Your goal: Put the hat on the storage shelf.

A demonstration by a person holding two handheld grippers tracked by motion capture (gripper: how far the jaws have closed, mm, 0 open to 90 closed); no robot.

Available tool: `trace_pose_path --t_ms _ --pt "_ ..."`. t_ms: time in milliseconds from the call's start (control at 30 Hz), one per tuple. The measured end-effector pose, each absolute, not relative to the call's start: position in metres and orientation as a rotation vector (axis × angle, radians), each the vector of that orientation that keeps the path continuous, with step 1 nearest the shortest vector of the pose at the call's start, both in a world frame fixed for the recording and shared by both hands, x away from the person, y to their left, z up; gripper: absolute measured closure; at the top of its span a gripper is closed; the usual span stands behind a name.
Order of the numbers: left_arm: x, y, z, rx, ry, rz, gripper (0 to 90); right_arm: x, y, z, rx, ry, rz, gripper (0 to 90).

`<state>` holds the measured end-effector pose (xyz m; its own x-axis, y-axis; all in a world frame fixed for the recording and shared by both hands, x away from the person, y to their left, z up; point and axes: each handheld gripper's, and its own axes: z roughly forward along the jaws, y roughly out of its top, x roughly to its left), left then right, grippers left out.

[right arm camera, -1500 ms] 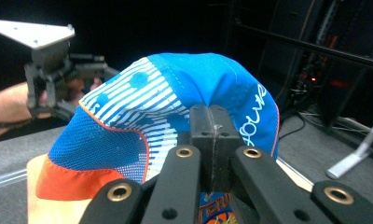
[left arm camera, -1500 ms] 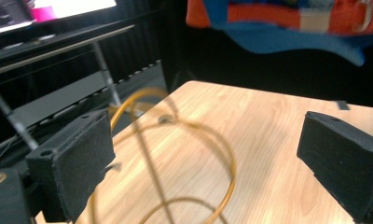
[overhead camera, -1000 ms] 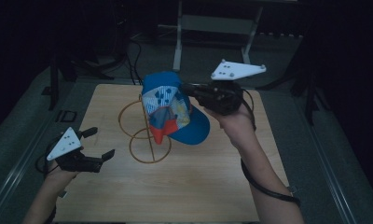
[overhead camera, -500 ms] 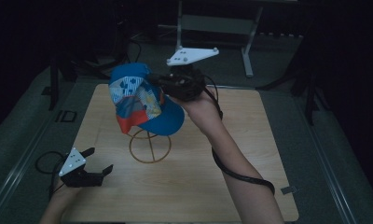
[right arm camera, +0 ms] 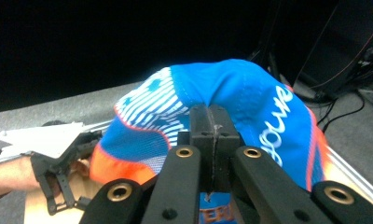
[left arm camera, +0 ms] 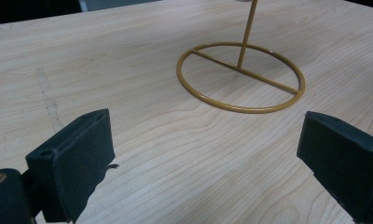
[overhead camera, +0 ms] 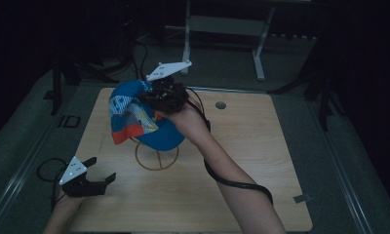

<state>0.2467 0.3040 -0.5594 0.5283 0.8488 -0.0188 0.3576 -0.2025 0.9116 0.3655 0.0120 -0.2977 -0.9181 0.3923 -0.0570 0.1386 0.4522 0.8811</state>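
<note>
One soft, light blue-and-orange fabric cap (overhead camera: 137, 119) hung above the bench's middle; I had my right gripper (overhead camera: 160, 97) pinching its limp crown, left gripper (overhead camera: 101, 176) spread.

We see a blue, white and orange cap (overhead camera: 134, 117) held above the gold wire stand (overhead camera: 156, 158), crumpled.

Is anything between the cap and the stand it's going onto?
Nothing visible. The right gripper is shut on the cap, which hangs right over the wire stand. The stand's ring base and post show bare in the left gripper view. The left gripper sits open, off to the side.
</note>
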Motion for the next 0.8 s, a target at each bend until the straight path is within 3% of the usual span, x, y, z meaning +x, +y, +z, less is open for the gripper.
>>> trace_pose_path --t_ms 800 --pt "0.248 0.305 -0.567 1.797 1.022 0.592 4.2 0.36 -0.019 -0.346 0.532 2.495 1.492 90.0"
